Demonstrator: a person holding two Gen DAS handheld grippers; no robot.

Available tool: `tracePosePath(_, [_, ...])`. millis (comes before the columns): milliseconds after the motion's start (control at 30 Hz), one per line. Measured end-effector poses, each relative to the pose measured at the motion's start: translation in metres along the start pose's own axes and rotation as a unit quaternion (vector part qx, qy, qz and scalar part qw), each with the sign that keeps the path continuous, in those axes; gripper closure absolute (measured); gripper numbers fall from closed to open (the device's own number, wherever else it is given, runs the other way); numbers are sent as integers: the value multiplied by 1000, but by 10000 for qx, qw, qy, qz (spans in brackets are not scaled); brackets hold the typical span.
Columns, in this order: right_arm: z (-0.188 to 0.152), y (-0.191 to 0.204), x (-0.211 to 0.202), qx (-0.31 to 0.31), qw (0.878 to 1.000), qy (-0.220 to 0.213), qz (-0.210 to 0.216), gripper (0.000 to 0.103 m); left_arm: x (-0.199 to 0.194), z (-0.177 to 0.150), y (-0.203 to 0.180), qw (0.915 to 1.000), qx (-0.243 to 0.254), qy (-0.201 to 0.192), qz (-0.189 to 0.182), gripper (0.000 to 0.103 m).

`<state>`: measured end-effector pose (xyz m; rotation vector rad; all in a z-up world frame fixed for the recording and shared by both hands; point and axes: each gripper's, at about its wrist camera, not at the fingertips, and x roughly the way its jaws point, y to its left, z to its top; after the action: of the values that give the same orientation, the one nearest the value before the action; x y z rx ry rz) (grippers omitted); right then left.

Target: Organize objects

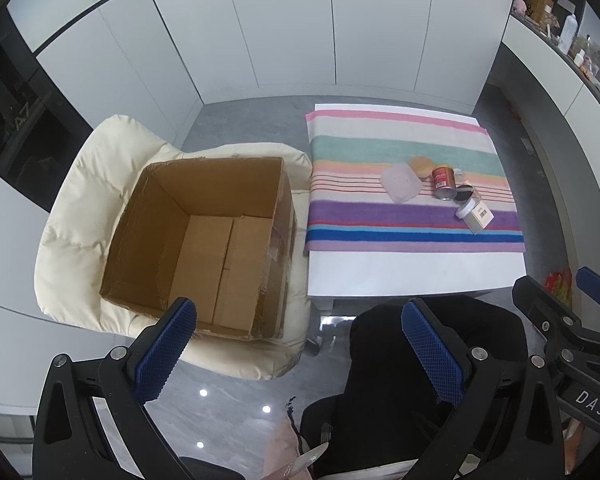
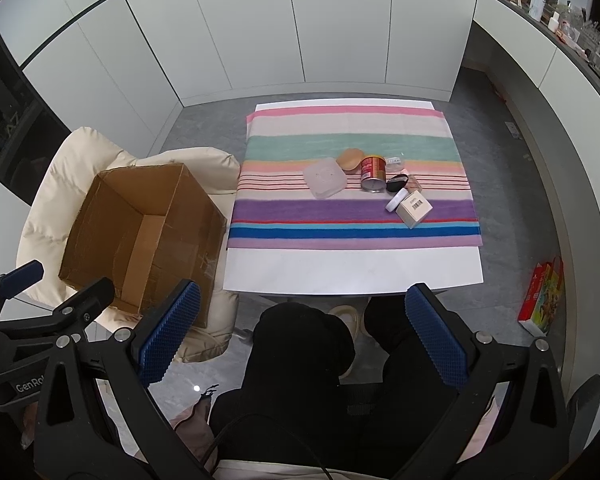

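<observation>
Through the left wrist camera, I am holding the left gripper (image 1: 298, 356) high above my lap with its jaws spread wide and nothing between them. Below it the cardboard box (image 1: 204, 240) is sitting open on a cream padded chair (image 1: 72, 216), just beside the white table (image 1: 412, 272). I am seeing only its bare folded bottom flaps, so I judge it empty and ready to receive things. The objects are waiting in a tight cluster on the striped cloth (image 1: 400, 220), well apart from both grippers.

Through the right wrist camera, I am keeping the right gripper (image 2: 304, 338) equally wide apart and empty over my knees. On the cloth I am picking out a translucent lidded tub (image 2: 326, 179), a tan round piece (image 2: 350, 159), a red can (image 2: 373, 174), a black round item (image 2: 397, 182), a white jar (image 2: 396, 200) and a small white carton (image 2: 416, 207); what the tub holds I cannot tell. To begin well, I think I should come down on an outer piece such as the tub, closing across its sides, since the can and jar are crowding each other.
</observation>
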<state>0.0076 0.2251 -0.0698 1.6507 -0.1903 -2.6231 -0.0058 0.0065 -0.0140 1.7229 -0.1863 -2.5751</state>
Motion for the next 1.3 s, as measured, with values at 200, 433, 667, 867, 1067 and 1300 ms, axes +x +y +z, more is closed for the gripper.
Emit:
tracePosePath(200, [-1, -2, 1, 11, 10000, 19, 50, 0, 1, 0, 1, 10000, 7, 13, 9, 0])
tracePosePath(433, [0, -2, 3, -27, 10000, 33, 58, 0, 1, 1, 3, 10000, -34, -30, 13, 0])
tracePosePath(667, [2, -6, 6, -53, 10000, 49, 14, 0, 2, 0, -5, 9999, -16, -152, 67, 0])
tracePosePath(867, [4, -14, 13, 35, 9999, 119, 77, 0, 10, 1, -15, 9998, 120, -114, 56, 0])
tracePosePath(1067, [6, -25, 23, 113, 9996, 229, 148, 0, 25, 4, -23, 9999, 115, -3, -117, 0])
tracePosePath(1300, [10, -44, 29, 297, 9992, 257, 79, 0, 38, 12, -44, 9989, 257, 36, -389, 0])
